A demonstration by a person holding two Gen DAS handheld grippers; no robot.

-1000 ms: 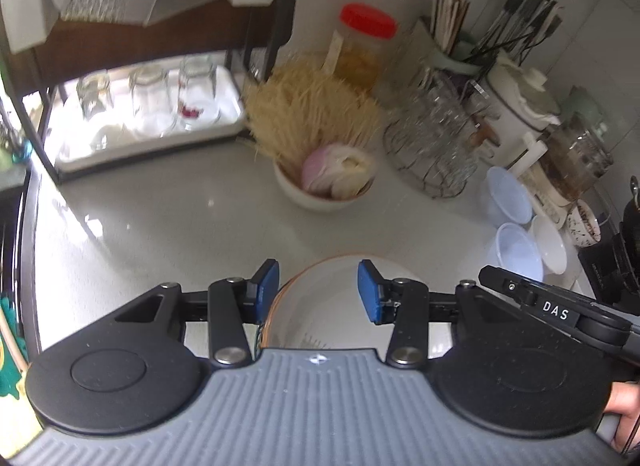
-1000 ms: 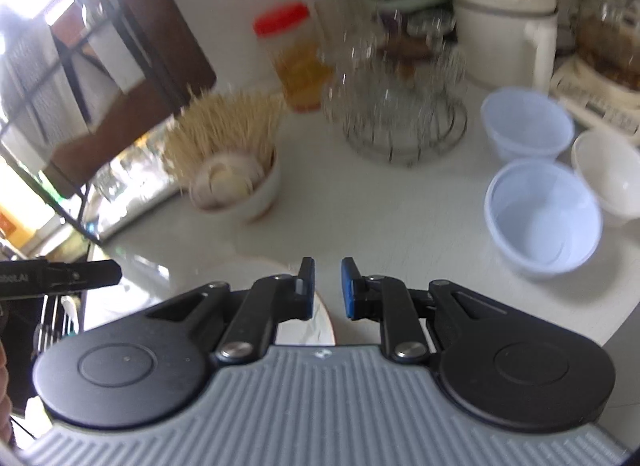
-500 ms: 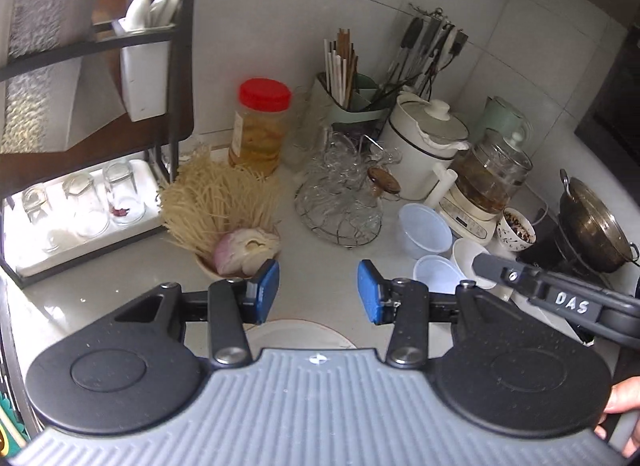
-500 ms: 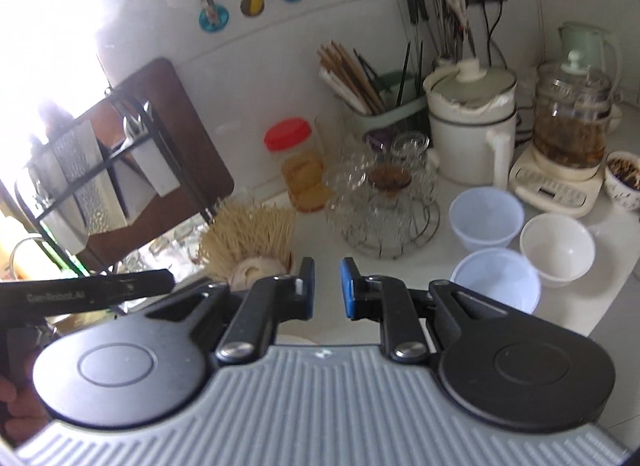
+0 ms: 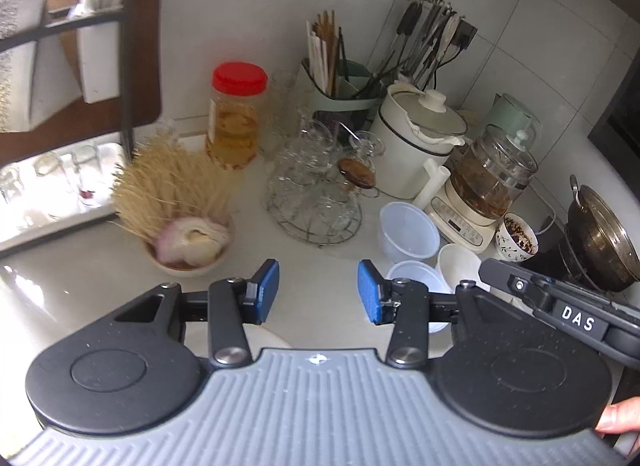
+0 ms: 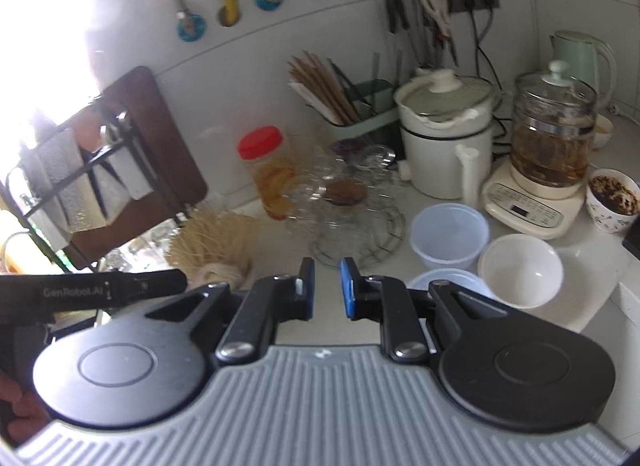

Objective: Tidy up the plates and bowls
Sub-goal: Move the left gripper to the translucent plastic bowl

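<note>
three small bowls sit close together on the pale grey stone worktop (image 5: 60,298) toward the right: a translucent bluish plastic bowl at the back (image 6: 450,236), a second translucent bluish plastic bowl in front of it (image 5: 416,278), partly hidden behind the tool bodies, and a plain white round bowl (image 6: 520,268) just beside both. all three stand upright and look empty. a thin curved rim of a pale orange-edged plate (image 5: 272,336) peeks out low in the left wrist view, mostly covered by the left tool (image 5: 318,292). that tool's blue pads are spread apart with nothing between them. the right tool (image 6: 327,288) has its pads nearly pressed together, only a narrow slit showing, and it pinches nothing.

behind the bowls the worktop is crowded. a wire stand of clear glass cups (image 5: 316,193) rises just left of the back plastic bowl; a cream electric pot with a lid (image 6: 448,133) and a glass kettle of brown liquid on a cream base (image 6: 552,149) hem them in from behind, and a patterned cup with dark contents (image 6: 612,199) stands to the right. a beige bowl holding dry noodles and an onion (image 5: 188,234) sits to the left, a red-lidded jar of yellow liquid (image 5: 238,113) behind it. the barest stretch of worktop lies between the noodle bowl and the bowls, right ahead of the tools, and along the left side before the dark metal rack (image 5: 128,77).
</note>
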